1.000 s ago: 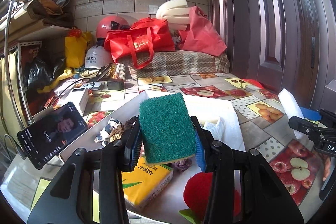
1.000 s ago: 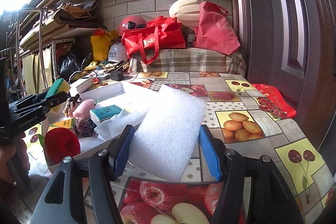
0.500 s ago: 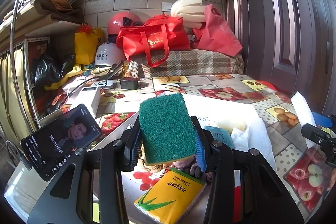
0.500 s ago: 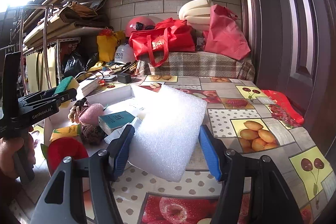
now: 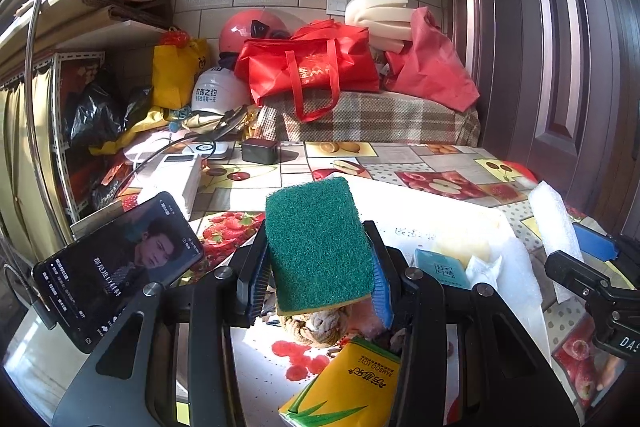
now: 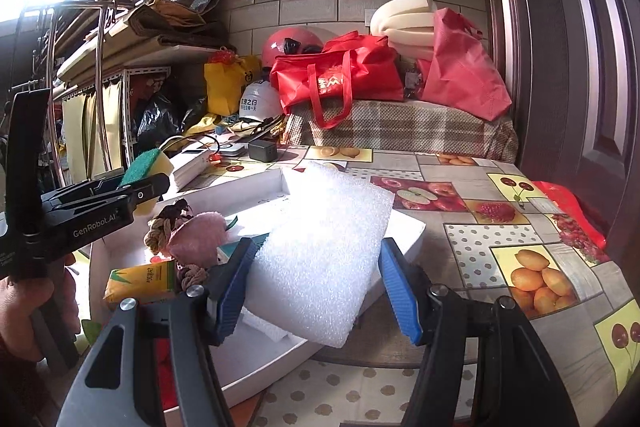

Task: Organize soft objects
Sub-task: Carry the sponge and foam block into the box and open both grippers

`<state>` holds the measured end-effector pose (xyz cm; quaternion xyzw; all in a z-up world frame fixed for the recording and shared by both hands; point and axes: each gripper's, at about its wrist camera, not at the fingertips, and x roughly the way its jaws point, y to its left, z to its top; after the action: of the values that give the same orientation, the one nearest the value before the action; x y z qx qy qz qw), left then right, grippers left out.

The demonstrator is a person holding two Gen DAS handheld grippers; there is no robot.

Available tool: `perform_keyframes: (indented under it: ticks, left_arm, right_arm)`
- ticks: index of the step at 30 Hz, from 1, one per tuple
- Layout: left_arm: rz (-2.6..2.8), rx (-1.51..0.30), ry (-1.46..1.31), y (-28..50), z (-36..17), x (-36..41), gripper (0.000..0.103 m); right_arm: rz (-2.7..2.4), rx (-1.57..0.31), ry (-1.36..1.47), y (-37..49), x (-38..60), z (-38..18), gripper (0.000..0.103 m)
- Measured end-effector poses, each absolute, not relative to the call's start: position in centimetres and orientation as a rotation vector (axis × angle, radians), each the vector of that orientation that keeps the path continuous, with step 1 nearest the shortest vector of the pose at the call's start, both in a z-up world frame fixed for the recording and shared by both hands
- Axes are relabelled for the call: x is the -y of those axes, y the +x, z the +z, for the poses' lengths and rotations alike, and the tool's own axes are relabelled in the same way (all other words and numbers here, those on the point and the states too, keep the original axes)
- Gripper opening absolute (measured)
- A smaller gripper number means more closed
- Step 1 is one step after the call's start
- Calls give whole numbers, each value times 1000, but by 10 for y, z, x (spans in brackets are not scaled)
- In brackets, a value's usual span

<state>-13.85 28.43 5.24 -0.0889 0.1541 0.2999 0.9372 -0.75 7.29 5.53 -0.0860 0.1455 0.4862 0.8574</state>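
On the desk [image 6: 472, 251], under a fruit-print cloth, a shallow white tray [image 6: 240, 187] takes up the near left.
- Tray contents: yellow tissue pack [image 6: 140, 281] at the near left; pink plush [image 6: 198, 239] and knotted rope toy [image 5: 316, 327] beside it; teal booklet [image 5: 440, 269] further right.
- Left of the tray: phone [image 5: 116, 267] propped on a stand, screen lit.
- Far end: plaid-covered bench [image 6: 400, 131] carrying red bags, helmets and rolled foam.
- Left gripper [image 5: 318, 267]: held level-to-slightly-down over the tray's left part by a hand [image 6: 28, 303] gripping its handle; fingers clamped on a green-and-yellow sponge [image 5: 316, 247]. Sponge stands on end, long axis up and away, green scouring face toward the camera.
- Right gripper [image 6: 316, 283]: tilted slightly down over the tray's right edge; fingers clamped on the sides of a white foam sheet [image 6: 320, 259]. Sheet lies nearly flat, long axis running away from the gripper, its far end over the tray.
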Motion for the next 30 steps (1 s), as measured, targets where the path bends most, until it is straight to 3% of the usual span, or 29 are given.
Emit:
perform_keyframes:
  ticks: [20, 23, 24, 25, 29, 30]
  left_arm:
    - [600, -340, -175, -119, 53, -294, 44]
    - [613, -340, -155, -118, 53, -290, 67]
    - [614, -336, -150, -119, 53, -289, 82]
    - [635, -329, -152, -120, 54, -289, 86]
    - [663, -332, -183, -122, 52, -296, 98]
    - [667, -330, -192, -123, 52, -297, 102]
  right_arm:
    - [1031, -308, -265, 0, -136, 56, 64]
    - [1026, -300, -261, -2, -134, 56, 66]
    - [1022, -298, -263, -2, -134, 56, 76]
    - [1013, -298, -262, -1, -134, 57, 85]
    - [1000, -313, -240, 4, -132, 57, 92]
    - [996, -315, -235, 5, -132, 57, 100]
